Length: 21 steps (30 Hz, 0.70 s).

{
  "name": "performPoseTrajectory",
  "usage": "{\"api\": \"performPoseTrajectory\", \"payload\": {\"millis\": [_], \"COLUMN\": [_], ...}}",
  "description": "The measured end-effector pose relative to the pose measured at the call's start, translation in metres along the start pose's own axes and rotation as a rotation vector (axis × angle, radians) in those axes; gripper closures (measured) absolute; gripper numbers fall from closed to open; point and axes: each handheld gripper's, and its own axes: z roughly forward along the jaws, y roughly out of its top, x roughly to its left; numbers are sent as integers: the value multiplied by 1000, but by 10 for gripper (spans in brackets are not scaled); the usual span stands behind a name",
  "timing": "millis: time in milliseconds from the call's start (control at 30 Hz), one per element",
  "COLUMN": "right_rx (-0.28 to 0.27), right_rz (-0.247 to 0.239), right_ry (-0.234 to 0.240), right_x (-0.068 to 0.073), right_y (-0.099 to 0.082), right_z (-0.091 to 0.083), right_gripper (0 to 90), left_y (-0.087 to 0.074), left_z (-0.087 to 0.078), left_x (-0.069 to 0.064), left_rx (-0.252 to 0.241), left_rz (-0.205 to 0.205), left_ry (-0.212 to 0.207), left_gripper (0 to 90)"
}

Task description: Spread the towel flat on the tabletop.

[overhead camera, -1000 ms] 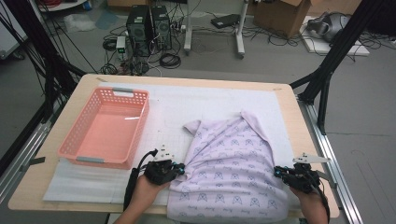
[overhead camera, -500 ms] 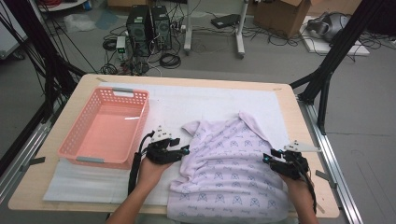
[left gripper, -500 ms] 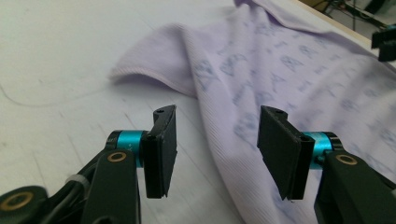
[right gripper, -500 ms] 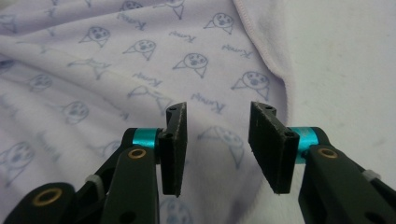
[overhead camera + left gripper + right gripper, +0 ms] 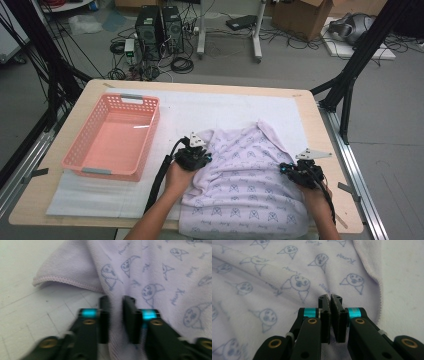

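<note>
A lavender cloth printed with small faces lies rumpled on the white mat, its near end hanging over the table's front edge. My left gripper sits at the cloth's left side. Its jaws have just been closing, and in the left gripper view they pinch a fold of the cloth between the pads. My right gripper is at the cloth's right side, just inside the hem. Its jaws have also just been closing. In the right gripper view they stand pressed together with their tips in the cloth.
A pink plastic basket stands on the left of the mat, close beside my left hand. The wooden table ends just right of my right gripper. Black frame legs, computers and cables stand on the floor beyond.
Both hands moved away from the table's front edge onto the cloth's sides, the left farther and then rightward. Both grippers opened midway and are closed again now.
</note>
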Motion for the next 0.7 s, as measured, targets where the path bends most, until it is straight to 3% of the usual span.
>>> {"api": "performPoseTrajectory", "payload": {"millis": [67, 200, 333, 467, 600, 700], "right_rx": [6, 23, 44, 18, -16, -21], "right_rz": [-3, 6, -3, 6, 9, 1], "right_ry": [8, 46, 68, 69, 64, 64], "right_x": [0, 1, 3, 3, 5, 5], "right_y": [-3, -9, -16, -16, -14, -14], "right_z": [-5, -17, -29, -33, -35, -33], "right_gripper": [866, 865, 864, 809, 777, 770], "left_y": [-2, -9, -21, -16, -4, 4], "left_z": [-5, -19, -32, -34, -27, -16], "left_x": [-3, -7, -5, 8, 18, 24], "left_rx": [17, 51, 23, -73, -93, -60], "left_rz": [20, 26, 0, -57, -66, -90], "left_ry": [-5, -58, -117, -59, 5, 28], "left_gripper": [846, 845, 783, 519, 521, 600]}}
